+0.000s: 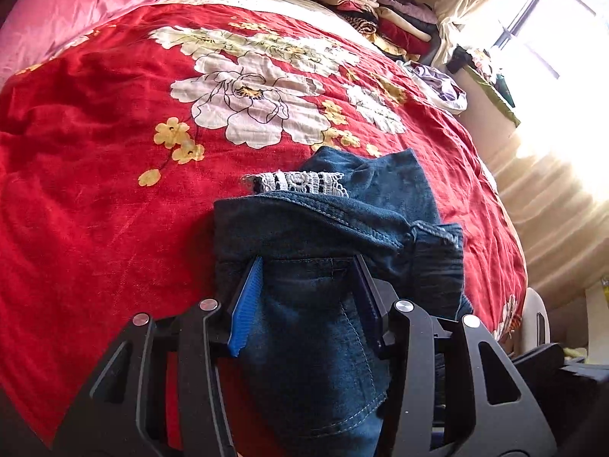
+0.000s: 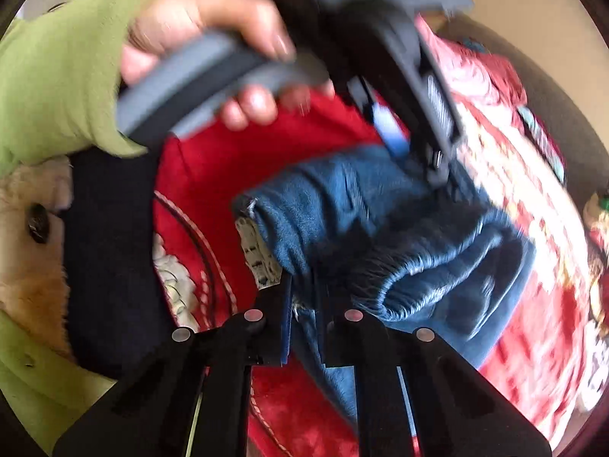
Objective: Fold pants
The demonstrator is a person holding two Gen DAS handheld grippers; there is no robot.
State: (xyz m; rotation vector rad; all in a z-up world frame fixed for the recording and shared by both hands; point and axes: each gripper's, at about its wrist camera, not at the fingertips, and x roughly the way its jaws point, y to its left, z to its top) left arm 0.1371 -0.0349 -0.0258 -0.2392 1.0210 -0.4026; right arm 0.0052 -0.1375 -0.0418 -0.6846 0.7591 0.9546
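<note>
- Right tool (image 2: 304, 285) is clamped on a fold of the jeans (image 2: 380, 228).
- Jeans lie bunched on the red bedspread (image 2: 198, 167), lace trim (image 2: 255, 255) at their left edge.
- A hand (image 2: 205, 49) in a green sleeve (image 2: 57, 83) grips the left tool (image 2: 403, 141), which touches the jeans' far side; blurred.

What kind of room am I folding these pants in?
Most likely a bedroom: a bed under a red floral blanket, a pink quilt bunched at its far end, and stacked folded clothes beside a curtained window.
</note>
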